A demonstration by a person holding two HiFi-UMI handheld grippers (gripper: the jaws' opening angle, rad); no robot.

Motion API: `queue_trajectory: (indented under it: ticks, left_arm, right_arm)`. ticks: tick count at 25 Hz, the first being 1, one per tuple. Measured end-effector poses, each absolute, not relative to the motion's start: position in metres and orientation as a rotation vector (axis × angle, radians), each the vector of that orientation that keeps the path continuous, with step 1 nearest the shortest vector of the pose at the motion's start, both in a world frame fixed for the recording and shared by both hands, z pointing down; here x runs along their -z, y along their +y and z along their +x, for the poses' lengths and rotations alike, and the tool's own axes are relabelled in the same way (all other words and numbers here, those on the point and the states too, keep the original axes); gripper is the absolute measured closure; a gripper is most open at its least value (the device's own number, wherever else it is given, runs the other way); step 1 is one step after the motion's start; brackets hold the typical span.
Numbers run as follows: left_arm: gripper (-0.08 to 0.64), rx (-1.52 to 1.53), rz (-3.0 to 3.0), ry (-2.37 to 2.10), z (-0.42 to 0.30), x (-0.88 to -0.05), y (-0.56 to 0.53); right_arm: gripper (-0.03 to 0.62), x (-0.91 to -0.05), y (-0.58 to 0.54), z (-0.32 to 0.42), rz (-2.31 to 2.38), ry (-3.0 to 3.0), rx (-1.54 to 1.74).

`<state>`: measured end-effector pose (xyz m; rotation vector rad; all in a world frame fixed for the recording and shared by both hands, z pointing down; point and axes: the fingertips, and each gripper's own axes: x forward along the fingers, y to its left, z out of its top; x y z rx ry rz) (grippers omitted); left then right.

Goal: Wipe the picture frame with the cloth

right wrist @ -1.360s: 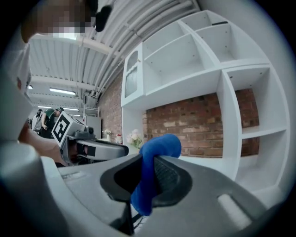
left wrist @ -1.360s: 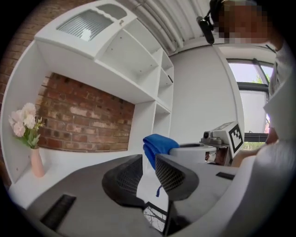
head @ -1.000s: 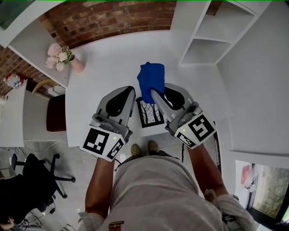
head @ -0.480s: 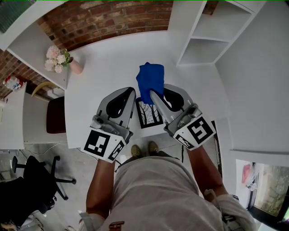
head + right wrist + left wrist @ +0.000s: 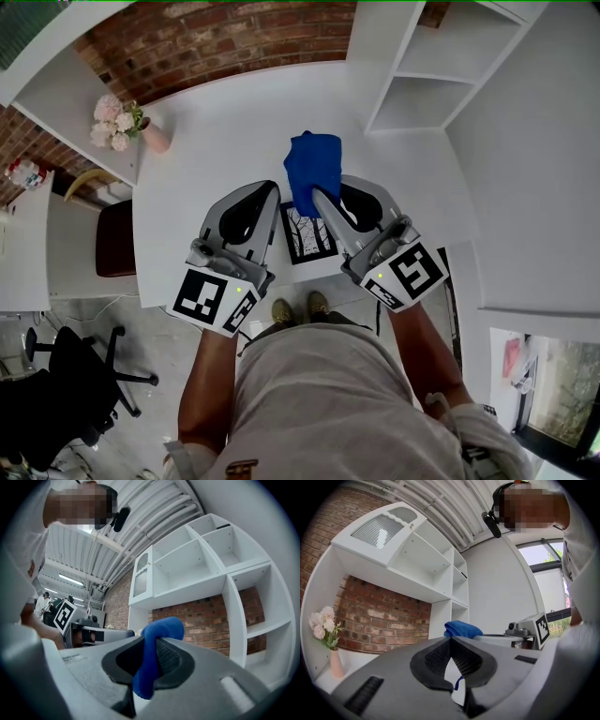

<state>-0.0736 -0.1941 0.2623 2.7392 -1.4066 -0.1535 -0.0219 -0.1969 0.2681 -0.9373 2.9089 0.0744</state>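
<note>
The picture frame (image 5: 309,234) is on the surface (image 5: 216,141) near its front edge, between the left gripper (image 5: 271,190) and the right gripper (image 5: 317,194). The cloth (image 5: 313,167) lies just behind it, its near end between the right gripper's jaws. A flower vase (image 5: 157,136) stands far left, and a shelf unit (image 5: 431,84) far right.

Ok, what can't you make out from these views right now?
Frame top edge: head view, covered by the cloth.
Frame's right edge: head view, under the right gripper.
Whether the left gripper touches the frame: head view looks straight down, so it cannot be told.
Whether the cloth presses on the frame: same reason.
Frame in both gripper views: blocked by each gripper's own body.
Frame's print: too small.
</note>
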Motion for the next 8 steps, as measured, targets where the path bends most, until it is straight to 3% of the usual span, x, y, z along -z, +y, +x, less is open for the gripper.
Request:
queue_trajectory:
  ticks: [8]
  left_arm:
    - [0.560,0.159,2.743,-1.403,-0.0743,-0.2610,-0.1928]
  right_arm:
    - [0.545,-0.2670,-0.1972,-0.0197,-0.946,2.905,-0.084]
